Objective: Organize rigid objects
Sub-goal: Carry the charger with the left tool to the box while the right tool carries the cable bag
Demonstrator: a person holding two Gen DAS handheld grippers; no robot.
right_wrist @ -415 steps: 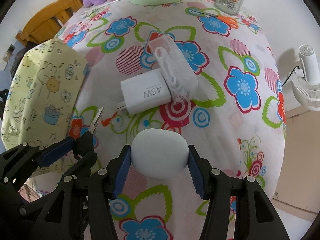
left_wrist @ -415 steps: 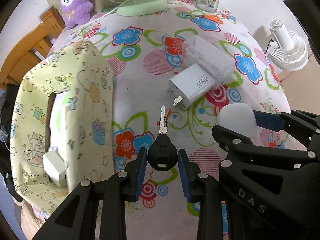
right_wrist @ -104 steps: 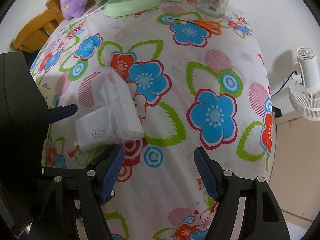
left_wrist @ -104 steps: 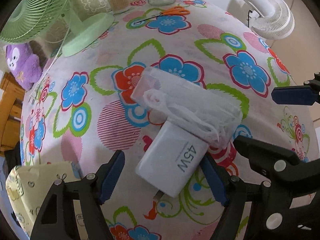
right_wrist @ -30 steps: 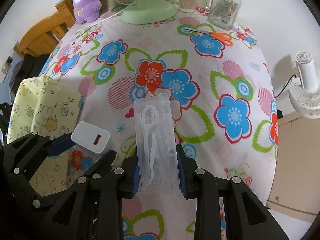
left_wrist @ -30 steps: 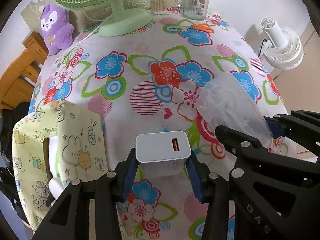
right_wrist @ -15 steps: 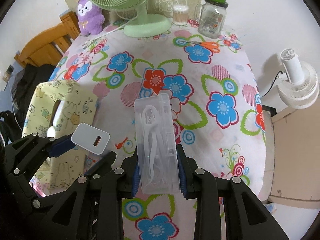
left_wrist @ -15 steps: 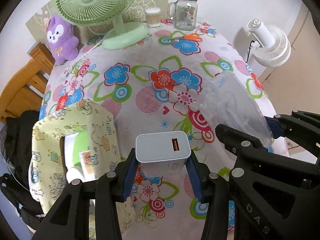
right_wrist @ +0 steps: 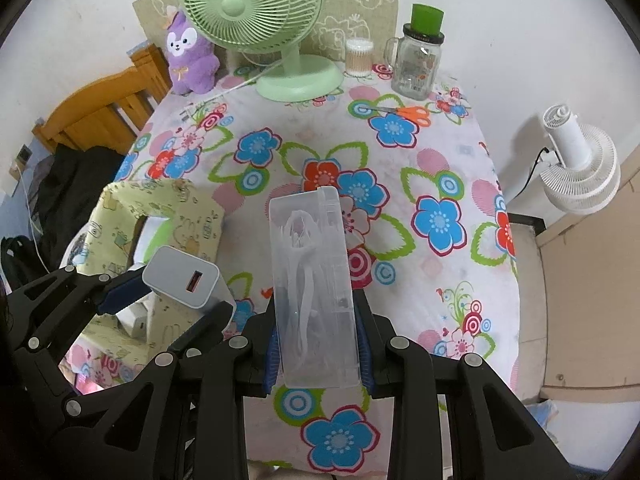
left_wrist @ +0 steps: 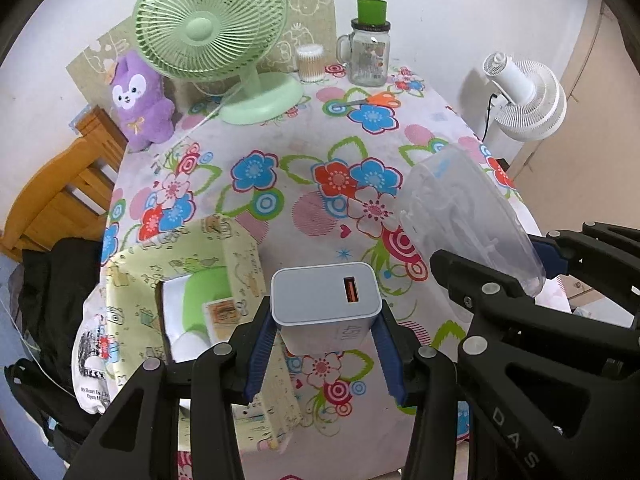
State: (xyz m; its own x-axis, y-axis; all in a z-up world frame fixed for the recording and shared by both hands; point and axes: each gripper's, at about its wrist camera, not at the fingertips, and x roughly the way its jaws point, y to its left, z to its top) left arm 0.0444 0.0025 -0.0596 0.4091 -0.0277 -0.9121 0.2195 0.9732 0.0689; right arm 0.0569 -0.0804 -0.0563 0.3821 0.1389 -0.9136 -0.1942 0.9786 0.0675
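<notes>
My left gripper (left_wrist: 322, 344) is shut on a white 45W charger (left_wrist: 325, 298), USB port facing the camera, held high above the table's near left part. The charger also shows in the right wrist view (right_wrist: 182, 280). My right gripper (right_wrist: 316, 350) is shut on a clear plastic case (right_wrist: 310, 276) with a white cable inside, held upright above the table; the case shows at the right of the left wrist view (left_wrist: 468, 216). The yellow patterned storage box (left_wrist: 188, 280) stands open below and left of the charger, with white items inside; it also shows in the right wrist view (right_wrist: 160, 208).
On the flowered tablecloth (left_wrist: 312, 184) at the back stand a green desk fan (left_wrist: 216, 36), a purple plush toy (left_wrist: 140, 108), a cotton-swab jar (left_wrist: 310, 62), a glass mug jar with green lid (left_wrist: 370, 48) and orange scissors (left_wrist: 376, 100). A white floor fan (left_wrist: 524, 96) stands right; a wooden chair (left_wrist: 60, 196) left.
Both grippers have risen higher above the table with their objects still held; the view now takes in the whole table, and the open storage box lies closer beneath the charger.
</notes>
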